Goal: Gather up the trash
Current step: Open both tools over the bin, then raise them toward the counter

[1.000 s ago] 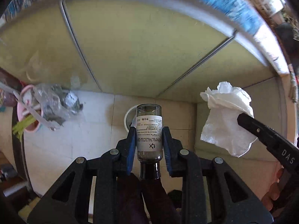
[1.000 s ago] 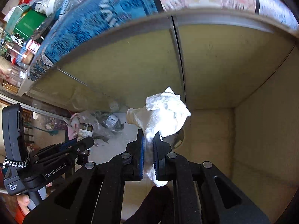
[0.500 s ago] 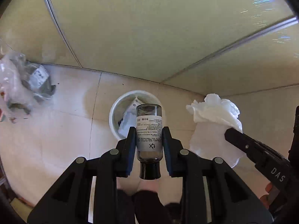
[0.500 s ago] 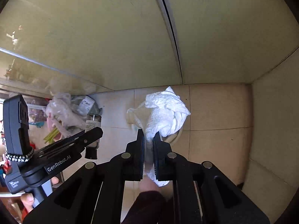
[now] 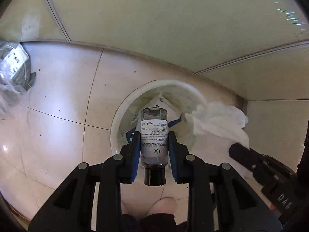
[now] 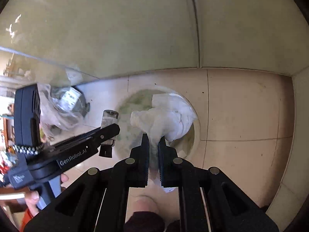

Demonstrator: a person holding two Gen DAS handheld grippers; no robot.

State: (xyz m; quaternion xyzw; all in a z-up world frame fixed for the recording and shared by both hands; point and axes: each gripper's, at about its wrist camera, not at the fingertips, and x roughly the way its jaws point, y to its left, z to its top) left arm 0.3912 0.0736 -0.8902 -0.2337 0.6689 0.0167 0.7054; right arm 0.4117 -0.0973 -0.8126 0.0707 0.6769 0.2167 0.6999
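My left gripper (image 5: 154,135) is shut on a small glass bottle (image 5: 154,133) with a white label and a black cap. It hangs base-first over the round white trash bin (image 5: 115,127) on the tiled floor. Paper and blue-edged packaging (image 5: 164,104) lie inside the bin. Over the bin's right side, my right gripper (image 6: 153,141) is shut on a crumpled white tissue (image 6: 170,116), also visible in the left wrist view as the tissue (image 5: 218,119). In the right wrist view the bottle (image 6: 108,121) and the left gripper (image 6: 108,131) show at the bin's (image 6: 195,135) left rim.
Pale yellow-green cabinet doors (image 5: 144,25) rise right behind the bin, and a side wall (image 6: 301,116) closes in on the right. A clear plastic bag of rubbish (image 6: 63,104) lies on the floor to the left. A knee (image 5: 164,206) shows below the grippers.
Both grippers have dropped sharply from counter height towards the floor. The bin has grown large under them. The bottle and the tissue stay gripped.
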